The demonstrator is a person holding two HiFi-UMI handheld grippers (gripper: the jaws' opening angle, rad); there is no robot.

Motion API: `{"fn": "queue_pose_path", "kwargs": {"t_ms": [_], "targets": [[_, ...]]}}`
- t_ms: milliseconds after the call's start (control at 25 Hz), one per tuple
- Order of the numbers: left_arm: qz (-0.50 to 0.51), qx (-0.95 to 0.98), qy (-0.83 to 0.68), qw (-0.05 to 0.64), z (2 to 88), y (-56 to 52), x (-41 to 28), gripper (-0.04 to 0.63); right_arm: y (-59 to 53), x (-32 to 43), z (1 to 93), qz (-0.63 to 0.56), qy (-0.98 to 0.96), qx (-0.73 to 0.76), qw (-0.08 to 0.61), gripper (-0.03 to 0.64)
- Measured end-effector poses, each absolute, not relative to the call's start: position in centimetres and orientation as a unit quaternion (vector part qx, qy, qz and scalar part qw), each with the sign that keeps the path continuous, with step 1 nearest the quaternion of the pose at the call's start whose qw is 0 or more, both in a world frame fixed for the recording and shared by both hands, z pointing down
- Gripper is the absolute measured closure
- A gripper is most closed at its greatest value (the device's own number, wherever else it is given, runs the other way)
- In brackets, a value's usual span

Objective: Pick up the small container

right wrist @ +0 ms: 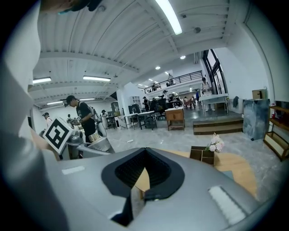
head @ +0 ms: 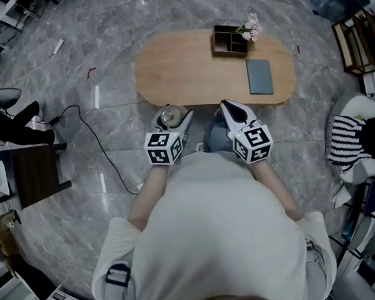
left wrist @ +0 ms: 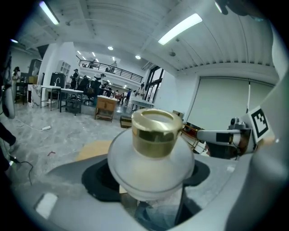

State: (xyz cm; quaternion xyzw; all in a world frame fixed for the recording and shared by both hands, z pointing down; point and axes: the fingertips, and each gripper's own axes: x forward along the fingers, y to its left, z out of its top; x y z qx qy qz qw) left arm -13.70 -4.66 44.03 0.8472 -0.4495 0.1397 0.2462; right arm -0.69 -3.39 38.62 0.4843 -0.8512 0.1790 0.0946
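Observation:
The small container [head: 168, 116] is a frosted white round jar with a gold cap. My left gripper [head: 170, 120] is shut on it and holds it close to the person's body, just off the near edge of the oval wooden table [head: 195, 75]. In the left gripper view the container [left wrist: 153, 135] fills the middle, upright between the jaws of the left gripper [left wrist: 151, 182]. My right gripper [head: 231, 110] sits beside it to the right, shut and with nothing in it. In the right gripper view, the right gripper [right wrist: 143, 178] has its dark pads together.
At the table's far side stands a wooden divided box [head: 230, 40] with pink flowers [head: 250, 26], and a grey notebook [head: 259, 76] lies near its right end. A black cable [head: 90, 134] crosses the floor at left beside a dark side table [head: 35, 176]. Striped cloth [head: 347, 138] lies at right.

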Motion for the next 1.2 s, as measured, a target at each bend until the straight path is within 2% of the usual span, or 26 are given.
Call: {"fn": "queue_pose_path", "kwargs": {"t_ms": [1200], "targets": [[0.113,0.843,-0.469,0.239,42.8,-5.3,-14.5,0.239,-3.4,-0.3,38.3,0.151,-0.853,0.487,0.107,0.620]]}}
